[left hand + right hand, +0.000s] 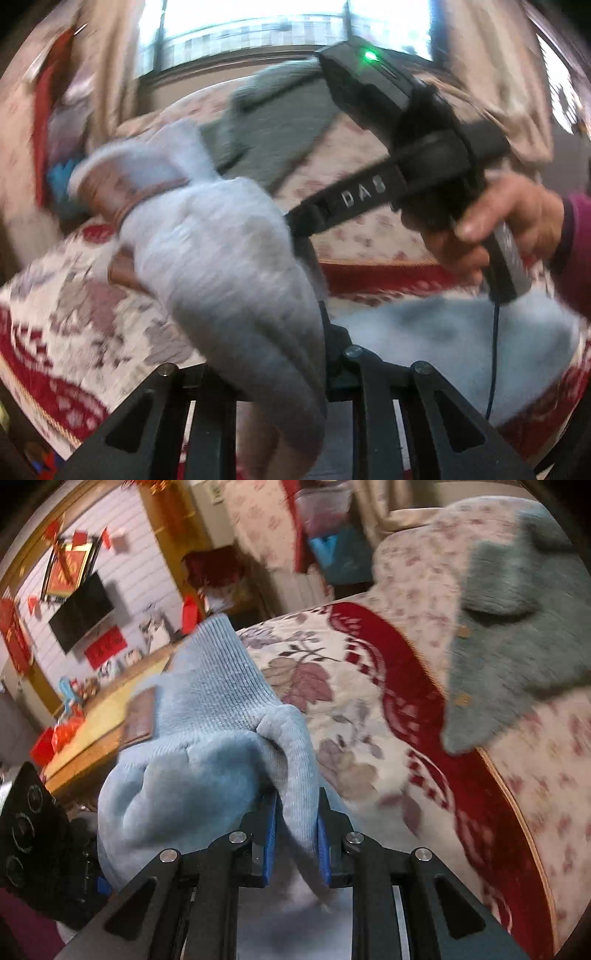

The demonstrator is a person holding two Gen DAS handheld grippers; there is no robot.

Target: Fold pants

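- The right gripper has its blue pads pressed on a fold of the light blue pants.
- The pants bunch up in front of it, a brown patch showing on the ribbed part.
- Behind lies a floral bed cover with a red border.
- A grey-green fluffy garment lies on the bed at right.
- A TV hangs on the far wall.

The pants are soft ribbed knit with a fleecy lining. The right claw is matt black plastic with blue rubbery pads and shiny metal pins. The blanket looks woven; the grey garment fuzzy.
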